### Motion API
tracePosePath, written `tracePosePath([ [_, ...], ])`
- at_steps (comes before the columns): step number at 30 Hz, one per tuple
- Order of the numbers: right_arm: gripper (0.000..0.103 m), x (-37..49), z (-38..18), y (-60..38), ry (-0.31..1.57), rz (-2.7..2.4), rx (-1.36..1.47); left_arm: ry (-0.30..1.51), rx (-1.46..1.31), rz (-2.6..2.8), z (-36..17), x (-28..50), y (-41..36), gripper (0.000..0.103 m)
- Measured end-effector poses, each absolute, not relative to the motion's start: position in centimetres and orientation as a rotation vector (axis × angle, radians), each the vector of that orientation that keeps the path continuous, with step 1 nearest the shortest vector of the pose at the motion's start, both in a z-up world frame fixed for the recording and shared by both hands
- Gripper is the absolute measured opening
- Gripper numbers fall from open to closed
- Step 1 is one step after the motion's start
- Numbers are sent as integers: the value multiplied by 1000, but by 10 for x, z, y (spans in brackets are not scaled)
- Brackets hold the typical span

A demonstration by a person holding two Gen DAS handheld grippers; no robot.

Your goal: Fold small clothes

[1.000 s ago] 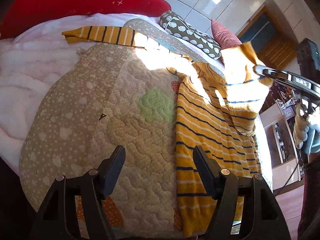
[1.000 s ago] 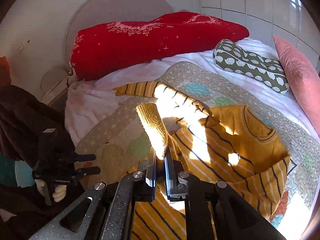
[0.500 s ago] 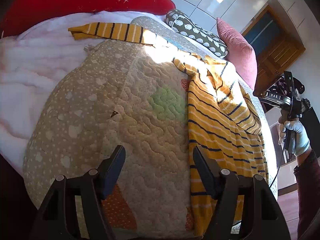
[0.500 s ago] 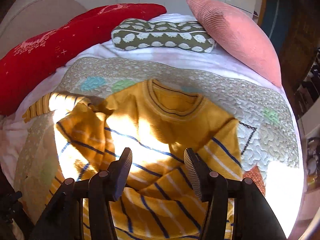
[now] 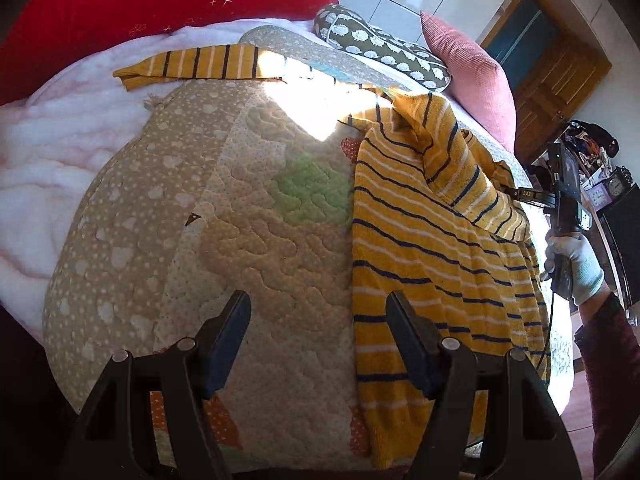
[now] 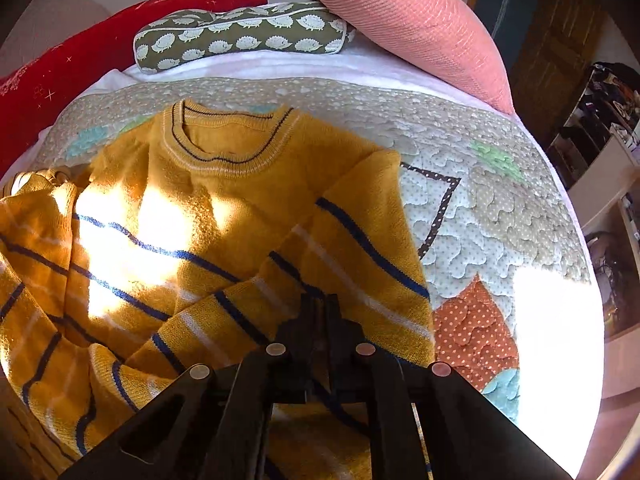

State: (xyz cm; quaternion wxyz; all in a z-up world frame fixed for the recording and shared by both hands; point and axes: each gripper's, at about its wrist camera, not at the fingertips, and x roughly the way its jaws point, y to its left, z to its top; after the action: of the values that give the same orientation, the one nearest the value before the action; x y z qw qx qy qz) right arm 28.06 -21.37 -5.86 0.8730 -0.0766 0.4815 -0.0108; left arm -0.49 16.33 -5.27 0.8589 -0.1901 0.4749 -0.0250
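A yellow sweater (image 6: 168, 240) with navy and white stripes lies on the quilted bed cover (image 6: 500, 216), neck toward the pillows. One sleeve is folded across its body (image 6: 360, 248). The other sleeve (image 5: 200, 64) stretches out flat to the far left. My right gripper (image 6: 320, 304) is shut, its tips pressed into the folded sleeve; it also shows in the left wrist view (image 5: 560, 208), at the sweater's right edge. My left gripper (image 5: 318, 316) is open and empty above the quilt (image 5: 248, 248), just left of the sweater's hem (image 5: 400, 320).
A red pillow (image 5: 140, 4), a green hedgehog-print cushion (image 6: 240, 36) and a pink cushion (image 6: 408, 20) lie along the bed's head. A white blanket (image 5: 48, 152) is at the left. Shelves (image 6: 600, 128) and a wooden door (image 5: 552, 60) stand to the right.
My right gripper let go of the sleeve cuff it held up, opened, swung over the sweater's right side and shut again on the folded sleeve. The left gripper has edged closer to the hem.
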Motion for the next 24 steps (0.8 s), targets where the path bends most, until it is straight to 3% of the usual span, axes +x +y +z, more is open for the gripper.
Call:
tracePosePath([
  [7, 6, 291, -54, -290, 1052, -331, -182, 1011, -385, -89, -57, -1, 146, 69],
  [10, 8, 267, -30, -282, 970, -275, -115, 1014, -401, -105, -60, -1, 145, 69],
  [12, 22, 247, -12, -253, 920, -146, -107, 1018, -414, -113, -62, 0, 145, 69],
  [14, 55, 231, -4, -209, 893, 29, -137, 1017, -424, -116, -64, 0, 146, 69],
  [15, 58, 224, -3, -182, 889, 110, -176, 1015, -427, -116, -64, -1, 147, 69],
  [24, 59, 243, -60, 12, 782, 279, -578, 983, -465, -89, -63, -22, 174, 69],
])
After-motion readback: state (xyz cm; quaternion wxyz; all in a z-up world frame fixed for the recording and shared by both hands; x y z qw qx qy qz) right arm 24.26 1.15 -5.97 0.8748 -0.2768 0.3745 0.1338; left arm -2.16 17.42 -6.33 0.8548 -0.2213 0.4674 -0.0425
